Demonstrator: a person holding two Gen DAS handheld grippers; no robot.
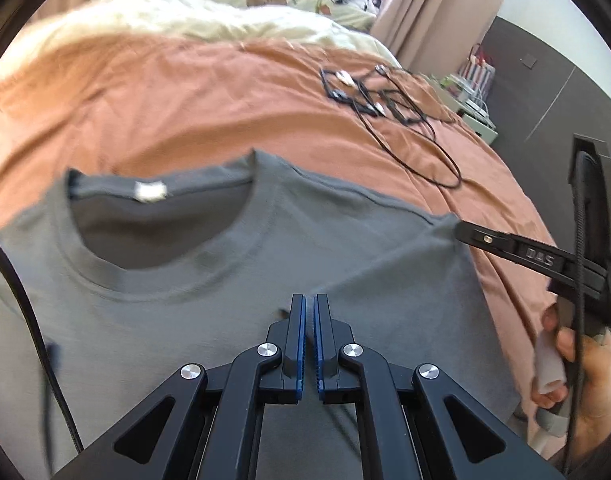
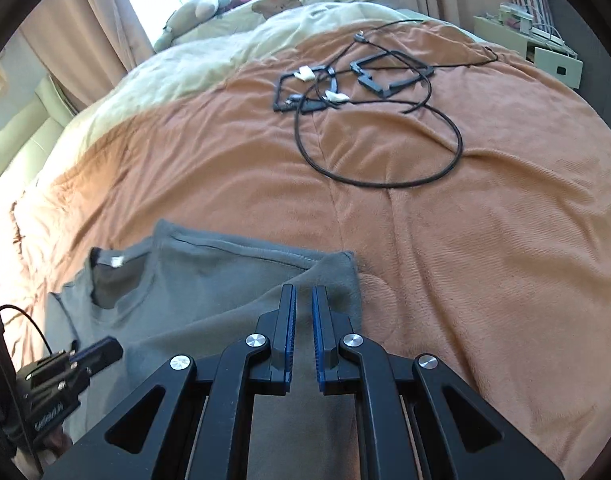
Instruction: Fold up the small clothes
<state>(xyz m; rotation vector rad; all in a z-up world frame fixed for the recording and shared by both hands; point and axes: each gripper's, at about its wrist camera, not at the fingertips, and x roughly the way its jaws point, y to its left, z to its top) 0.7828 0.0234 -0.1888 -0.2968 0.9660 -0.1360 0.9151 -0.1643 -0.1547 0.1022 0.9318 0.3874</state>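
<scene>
A grey T-shirt lies face up on the orange blanket, with its collar and white label toward the far left. My left gripper is shut on the chest fabric just below the collar. A taut crease runs from there to the shirt's right shoulder corner. That corner is pinched by my right gripper, which a hand holds. In the right wrist view the right gripper is shut on the raised shoulder corner of the T-shirt, and the left gripper rests on the shirt at lower left.
A tangle of black cables and frames lies farther up the blanket. Beyond it are a cream duvet and a pile of clothes and soft toys. A white bedside shelf stands to the right of the bed, and curtains hang behind.
</scene>
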